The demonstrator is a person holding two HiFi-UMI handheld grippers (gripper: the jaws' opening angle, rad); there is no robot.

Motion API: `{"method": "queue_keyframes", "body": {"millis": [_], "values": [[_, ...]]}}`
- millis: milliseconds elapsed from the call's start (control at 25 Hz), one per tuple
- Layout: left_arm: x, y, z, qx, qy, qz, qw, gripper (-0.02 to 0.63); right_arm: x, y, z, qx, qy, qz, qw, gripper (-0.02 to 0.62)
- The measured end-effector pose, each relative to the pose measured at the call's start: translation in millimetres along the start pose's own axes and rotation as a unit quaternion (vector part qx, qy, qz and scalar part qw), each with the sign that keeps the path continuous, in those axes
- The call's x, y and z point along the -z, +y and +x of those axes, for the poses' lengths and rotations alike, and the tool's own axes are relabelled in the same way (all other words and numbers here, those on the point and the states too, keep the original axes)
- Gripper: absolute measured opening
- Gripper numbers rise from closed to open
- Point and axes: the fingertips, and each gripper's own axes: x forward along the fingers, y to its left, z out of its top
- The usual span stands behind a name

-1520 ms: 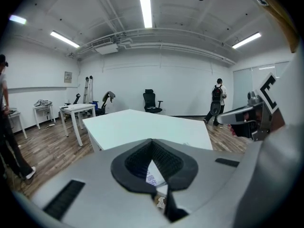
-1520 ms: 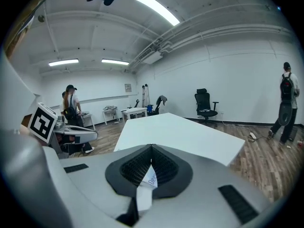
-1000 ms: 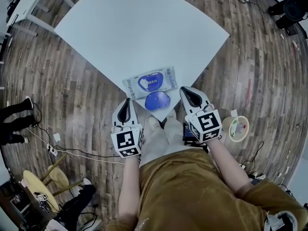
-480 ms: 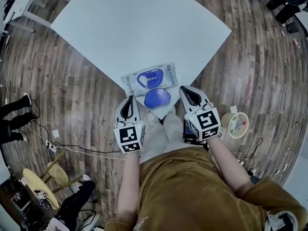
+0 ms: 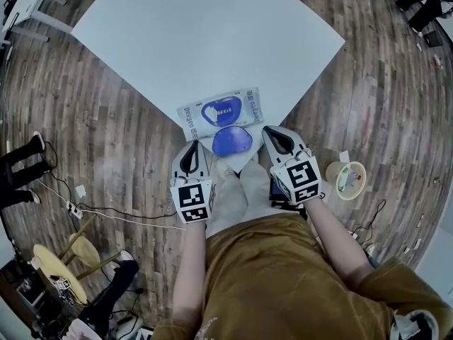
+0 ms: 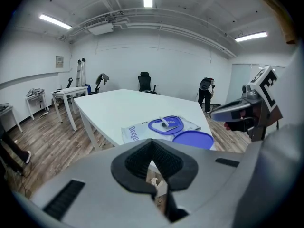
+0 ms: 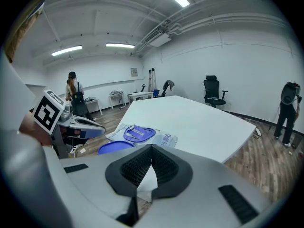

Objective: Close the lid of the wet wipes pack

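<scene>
The wet wipes pack [image 5: 221,112] lies flat near the pointed near corner of the white table [image 5: 205,34]. Its round blue lid [image 5: 232,141] is swung open and rests on the table beside the blue-rimmed opening. The left gripper view shows the pack [image 6: 161,126] and lid [image 6: 192,139] ahead; the right gripper view shows the pack [image 7: 142,134] and lid [image 7: 115,147] too. My left gripper [image 5: 190,159] hovers just left of the corner, shut and holding nothing. My right gripper [image 5: 280,142] hangs just right of the lid, shut and holding nothing. Neither touches the pack.
Wooden floor surrounds the table. A bowl [image 5: 347,178] sits on the floor at the right, a round stool [image 5: 67,257] and cables at lower left, someone's legs [image 5: 21,168] at the left edge. A person [image 6: 206,91] and office chairs stand at the far wall.
Both grippers have crept slightly forward toward the table corner. The pack and its open lid have not moved on the table.
</scene>
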Motion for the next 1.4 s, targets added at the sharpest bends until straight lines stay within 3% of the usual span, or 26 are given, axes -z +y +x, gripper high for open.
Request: {"method": "queue_keyframes", "body": {"millis": [760,1120,1400], "values": [[37,-11,11,0.021,0.045,0.008,0.9987,0.002,37,14,15,-0.034,0.06,-0.066,0.995,0.006],[44,-19,13,0.032,0.056,0.021,0.9977,0.002,60,22,22,-0.044,0.102,-0.139,0.984,0.006],[46,-25,13,0.041,0.057,0.027,0.9972,0.002,66,27,23,-0.058,0.109,-0.149,0.981,0.006]]}}
